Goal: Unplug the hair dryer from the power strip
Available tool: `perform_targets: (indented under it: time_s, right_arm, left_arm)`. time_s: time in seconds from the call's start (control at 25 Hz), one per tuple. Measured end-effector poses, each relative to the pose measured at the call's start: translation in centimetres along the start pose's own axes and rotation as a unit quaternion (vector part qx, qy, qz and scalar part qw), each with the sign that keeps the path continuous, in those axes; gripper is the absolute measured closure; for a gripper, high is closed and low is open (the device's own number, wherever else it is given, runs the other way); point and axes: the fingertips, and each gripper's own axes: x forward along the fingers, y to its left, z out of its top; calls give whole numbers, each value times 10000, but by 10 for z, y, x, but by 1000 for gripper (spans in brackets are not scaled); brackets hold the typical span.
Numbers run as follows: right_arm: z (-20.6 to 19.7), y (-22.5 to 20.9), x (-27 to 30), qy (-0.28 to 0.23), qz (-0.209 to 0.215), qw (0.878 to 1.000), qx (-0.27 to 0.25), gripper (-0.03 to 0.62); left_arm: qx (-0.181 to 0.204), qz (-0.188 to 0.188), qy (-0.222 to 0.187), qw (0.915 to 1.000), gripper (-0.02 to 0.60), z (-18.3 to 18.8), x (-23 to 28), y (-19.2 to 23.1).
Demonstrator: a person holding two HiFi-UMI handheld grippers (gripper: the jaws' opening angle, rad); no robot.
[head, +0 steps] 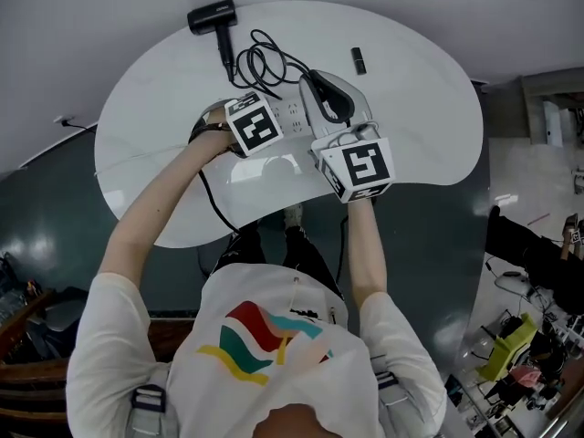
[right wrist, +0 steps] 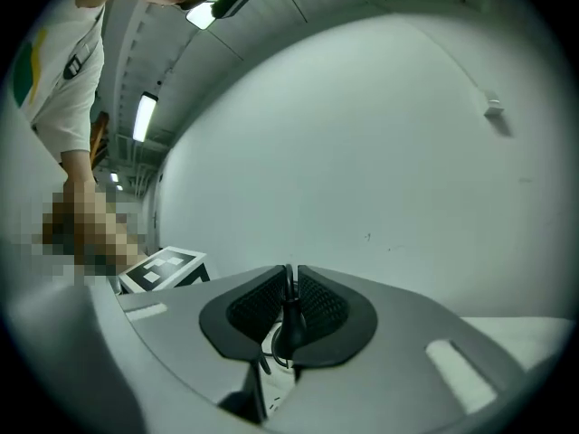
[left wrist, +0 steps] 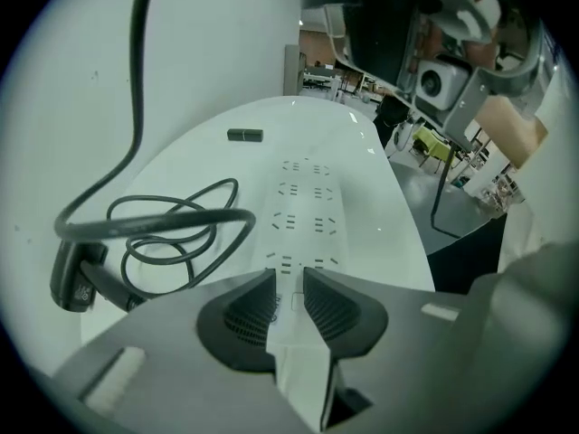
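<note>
The white power strip (left wrist: 303,215) lies on the white table (head: 411,108). My left gripper (left wrist: 289,287) points steeply down and is shut on the strip's near end. My right gripper (right wrist: 289,287) is raised above the strip, points about level at the wall, and is shut on the black plug (right wrist: 289,319), which is clear of the sockets. The plug's cable (left wrist: 137,70) hangs from it to a loose coil (left wrist: 172,233) on the table. The black hair dryer (head: 212,16) lies at the table's far edge, seen also in the left gripper view (left wrist: 77,274).
A small black object (head: 359,59) lies on the table beyond the strip. The table's curved front edge (head: 274,217) is close to the person. A bare wall (right wrist: 380,134) fills the right gripper view. Cluttered desks (head: 520,345) stand at the lower right.
</note>
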Motion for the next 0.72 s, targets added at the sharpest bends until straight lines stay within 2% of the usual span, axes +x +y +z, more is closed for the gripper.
perform_targets:
  time_s: [0.36, 0.72]
  right_arm:
    - [2, -19, -13, 277, -398, 9985, -271, 533]
    - [-39, -71, -33, 725, -925, 9928, 218, 533]
  left_arm:
    - [-19, 21, 5, 10000, 489, 1, -1, 2]
    - [-35, -13, -107, 9999, 489, 2, -1, 0]
